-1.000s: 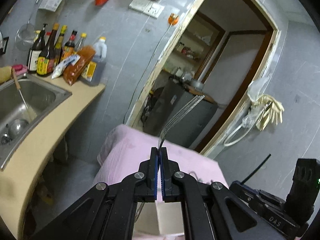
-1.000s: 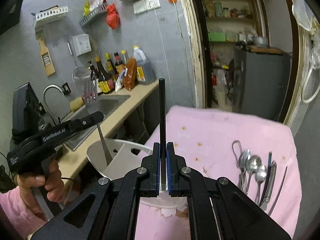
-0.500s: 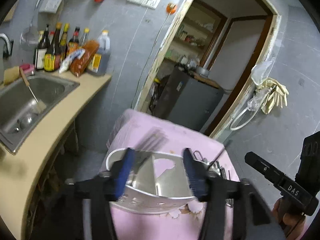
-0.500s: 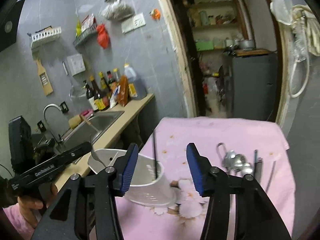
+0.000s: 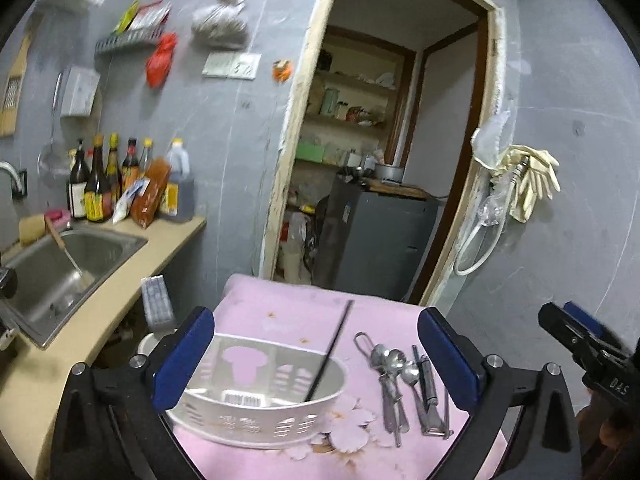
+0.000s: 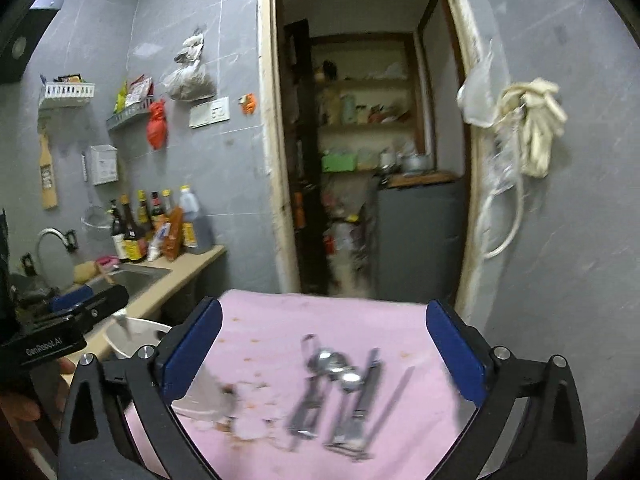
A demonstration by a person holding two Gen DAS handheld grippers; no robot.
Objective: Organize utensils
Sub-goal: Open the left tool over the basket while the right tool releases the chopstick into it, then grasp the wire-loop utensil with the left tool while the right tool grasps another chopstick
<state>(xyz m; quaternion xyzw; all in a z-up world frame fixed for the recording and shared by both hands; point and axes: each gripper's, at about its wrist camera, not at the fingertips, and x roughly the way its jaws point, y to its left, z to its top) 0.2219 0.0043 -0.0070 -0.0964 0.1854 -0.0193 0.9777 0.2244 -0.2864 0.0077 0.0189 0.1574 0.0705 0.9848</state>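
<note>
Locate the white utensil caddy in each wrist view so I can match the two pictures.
Left wrist view: the white utensil caddy sits low and left of centre on the pink cloth, a black chopstick leaning in it.
Right wrist view: only a blurred white piece shows low left, by the near blue pad.
Shared landmark: the loose spoons lie to its right in both.

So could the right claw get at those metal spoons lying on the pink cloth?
Probably yes: the right claw is open and the metal spoons lie bare on the pink cloth just ahead, nothing covering them.
</note>
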